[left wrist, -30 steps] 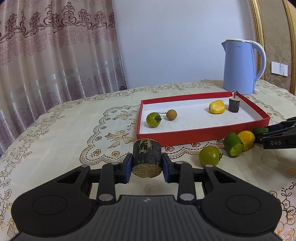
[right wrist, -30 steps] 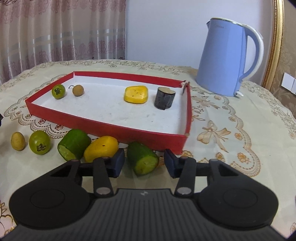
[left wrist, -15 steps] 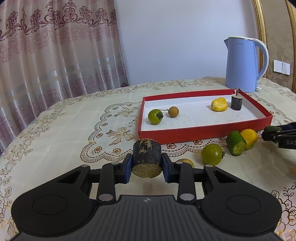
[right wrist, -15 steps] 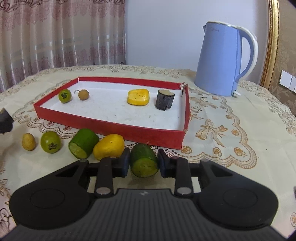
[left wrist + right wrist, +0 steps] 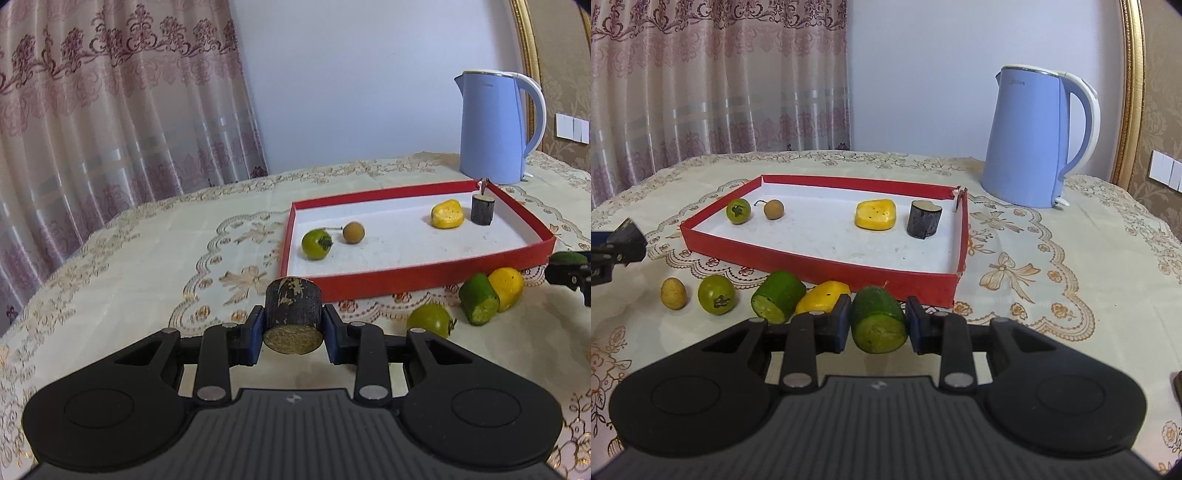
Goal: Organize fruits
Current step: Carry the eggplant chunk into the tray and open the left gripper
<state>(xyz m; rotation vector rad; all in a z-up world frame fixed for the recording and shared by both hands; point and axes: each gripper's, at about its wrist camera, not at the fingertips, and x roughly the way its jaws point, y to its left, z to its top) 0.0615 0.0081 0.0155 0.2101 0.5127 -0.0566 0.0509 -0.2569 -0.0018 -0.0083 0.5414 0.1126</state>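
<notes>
Claws first: the left claw (image 5: pixel 293 334) pinches a short dark cylinder with a pale fibrous cut face (image 5: pixel 293 319) at lower centre of the left view, held clear of the desk (image 5: pixel 147 258). The right claw (image 5: pixel 878 328) has just been closing and now pinches a green cut gourd-like chunk (image 5: pixel 878 319) by its rounded flanks. Both pieces look stiff and light; the green skin may be slick, so a grip across the middle seems safest. Beyond lies the shallow red-walled tray with a white floor (image 5: pixel 820 266), holding 4 pieces near its left and right ends. Its centre is bare, offering room. The low front wall must be cleared. A pale blue electric kettle (image 5: pixel 1034 140) stands upper right, well apart.
</notes>
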